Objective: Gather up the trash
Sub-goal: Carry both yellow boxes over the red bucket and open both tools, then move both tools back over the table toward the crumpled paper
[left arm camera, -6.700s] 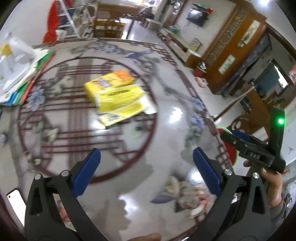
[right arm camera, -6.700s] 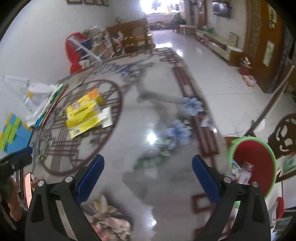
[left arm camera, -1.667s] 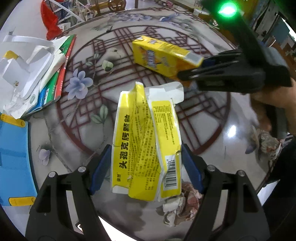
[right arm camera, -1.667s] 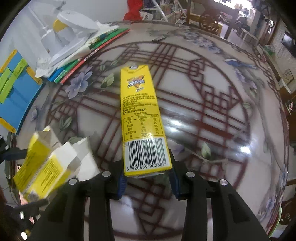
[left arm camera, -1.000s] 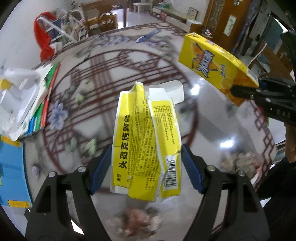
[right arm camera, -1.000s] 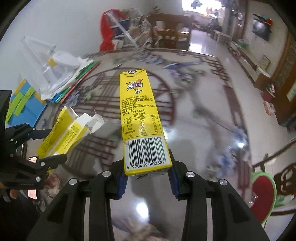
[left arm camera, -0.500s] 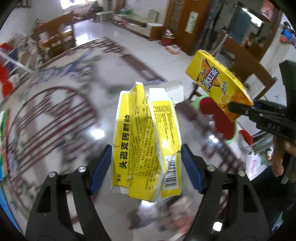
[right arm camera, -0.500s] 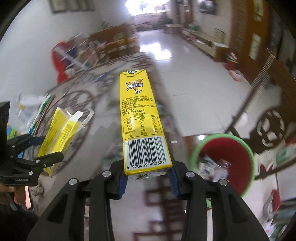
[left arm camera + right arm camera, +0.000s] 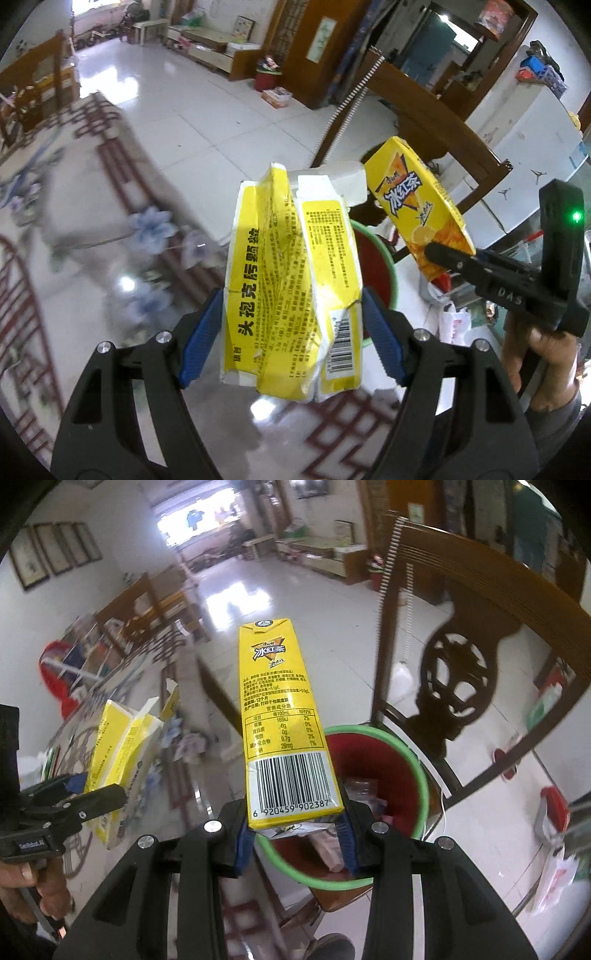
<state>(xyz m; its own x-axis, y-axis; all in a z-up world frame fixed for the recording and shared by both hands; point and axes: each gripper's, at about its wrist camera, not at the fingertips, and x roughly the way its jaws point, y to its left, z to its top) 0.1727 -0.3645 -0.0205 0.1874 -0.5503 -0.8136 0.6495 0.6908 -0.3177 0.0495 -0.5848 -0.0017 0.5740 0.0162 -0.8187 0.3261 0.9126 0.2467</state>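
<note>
My left gripper (image 9: 291, 338) is shut on a crumpled yellow-and-white medicine box (image 9: 291, 288), held above the table's edge. My right gripper (image 9: 295, 830) is shut on a yellow iced-tea carton (image 9: 284, 731), held upright over the red trash bin with a green rim (image 9: 421, 775), which holds wrappers. In the left wrist view the carton (image 9: 417, 206) and right gripper (image 9: 461, 264) are up to the right, with the bin (image 9: 388, 266) partly hidden behind the box. In the right wrist view the box (image 9: 122, 746) and left gripper (image 9: 66, 801) are at left.
A dark carved wooden chair (image 9: 461, 672) stands just behind the bin. The glossy patterned table (image 9: 110, 229) lies to the left. A white plastic bag (image 9: 561, 878) lies on the tiled floor at right. Wooden furniture lines the far room.
Both grippers have picked up their packages from the table and swung right, away from the table centre. The carton now hangs over the bin.
</note>
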